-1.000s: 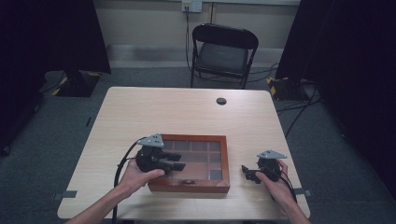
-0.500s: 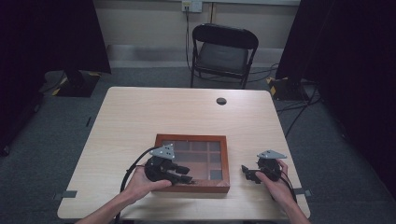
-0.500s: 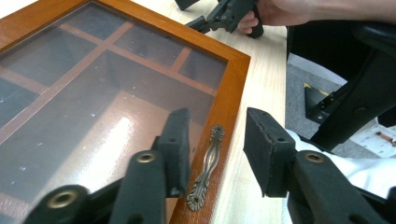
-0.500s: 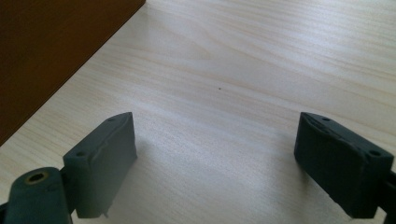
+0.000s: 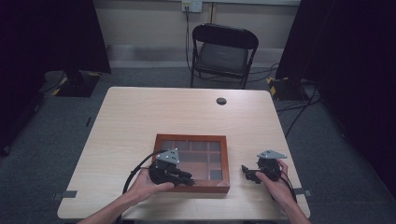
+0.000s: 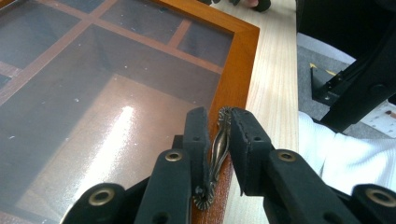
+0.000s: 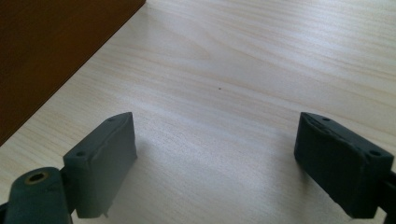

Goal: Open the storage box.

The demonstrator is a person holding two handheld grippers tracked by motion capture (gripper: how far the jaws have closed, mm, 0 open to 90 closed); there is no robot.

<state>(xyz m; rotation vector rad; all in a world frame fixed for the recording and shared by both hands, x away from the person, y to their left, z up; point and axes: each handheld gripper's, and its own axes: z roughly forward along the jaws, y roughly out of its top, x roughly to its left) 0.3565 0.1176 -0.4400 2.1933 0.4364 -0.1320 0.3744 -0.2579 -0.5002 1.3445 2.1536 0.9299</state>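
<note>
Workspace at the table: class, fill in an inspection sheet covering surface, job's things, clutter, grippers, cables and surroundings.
Surface: pale wooden table, bare around the box.
Job's things: glass-lidded wooden box with inner compartments; metal handle on its front edge.
Clutter: small dark round thing near the far edge.
Grippers: left gripper has just been closing, handle between its jaws; right gripper open above bare table.
Cables: black cable trailing from left gripper.
Surroundings: folding chair, grey floor.

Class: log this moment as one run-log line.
left claw: just closing around box handle | right claw: open over table
</note>
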